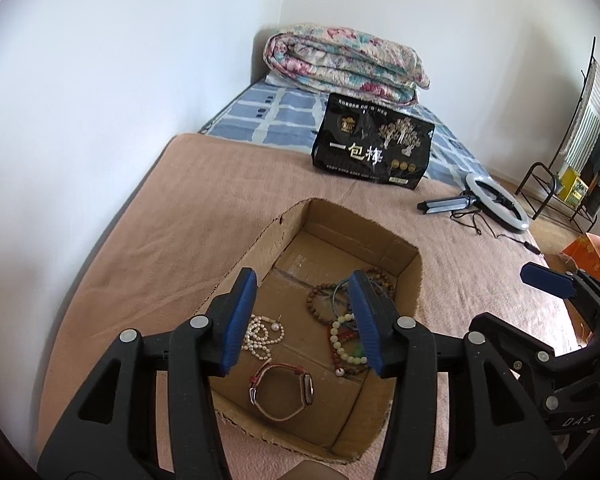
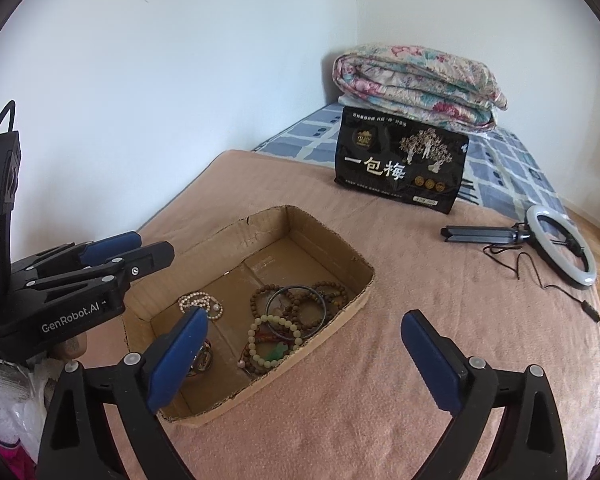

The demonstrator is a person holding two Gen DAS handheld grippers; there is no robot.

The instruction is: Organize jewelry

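A shallow cardboard box (image 1: 410, 276) (image 2: 364, 276) lies on a pink blanket and holds the jewelry. Inside are a white pearl string (image 1: 262, 336) (image 2: 198, 301), a watch with a pinkish strap (image 1: 282, 394), brown bead bracelets (image 1: 320, 300) (image 2: 300, 300), a pale green bead bracelet (image 1: 340, 340) (image 2: 274, 340) and a dark bangle (image 2: 296, 308). My left gripper (image 1: 302, 320) is open and empty above the box; it also shows in the right wrist view (image 2: 136, 250). My right gripper (image 2: 304, 356) is open and empty over the box's near right edge; one finger shows in the left wrist view (image 1: 548, 280).
A black snack bag (image 1: 374, 144) (image 2: 400, 164) stands behind the box. A folded floral quilt (image 1: 344, 64) (image 2: 416, 80) lies at the bed's head. A ring light with folded tripod (image 1: 496, 204) (image 2: 560, 244) and cable lies at right. A metal rack (image 1: 572, 152) stands beside the bed.
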